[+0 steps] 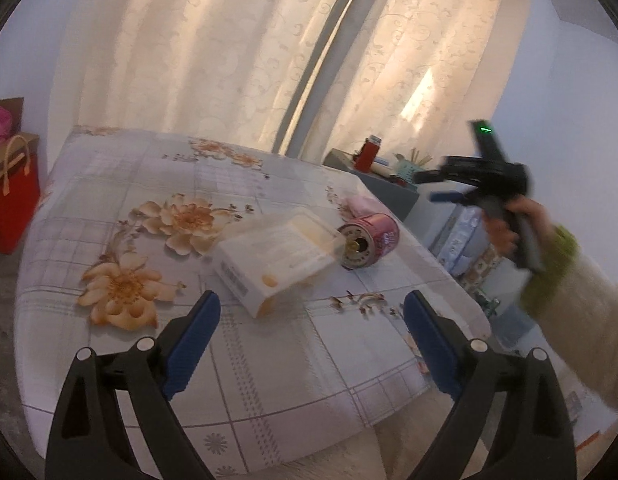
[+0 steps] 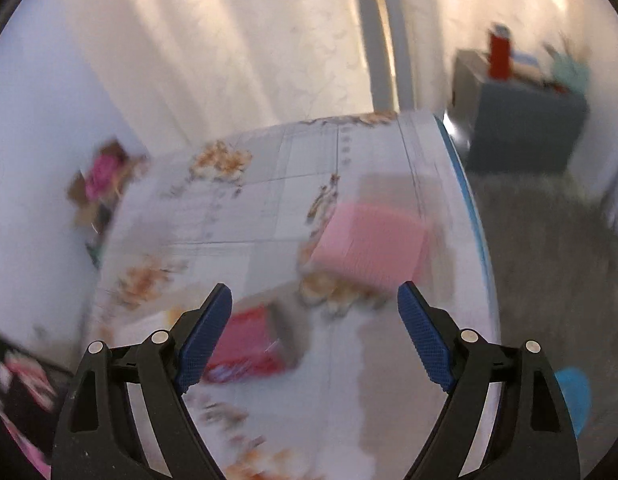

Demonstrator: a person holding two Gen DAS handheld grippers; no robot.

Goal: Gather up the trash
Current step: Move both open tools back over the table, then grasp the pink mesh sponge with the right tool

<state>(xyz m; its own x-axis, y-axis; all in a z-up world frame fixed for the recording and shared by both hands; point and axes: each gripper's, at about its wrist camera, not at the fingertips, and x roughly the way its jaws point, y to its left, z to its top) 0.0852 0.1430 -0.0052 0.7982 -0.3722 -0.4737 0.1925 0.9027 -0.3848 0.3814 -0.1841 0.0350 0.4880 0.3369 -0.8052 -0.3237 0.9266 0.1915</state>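
Both my hand-held grippers, left and right, gape empty; can and box at frame centre on table.

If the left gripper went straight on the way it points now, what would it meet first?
Probably the clear plastic food container lying on the floral tablecloth. It sits just ahead of the open left gripper, though depth is uncertain.

Clear plastic box beside tipped pink can, floral tablecloth, jaws apart
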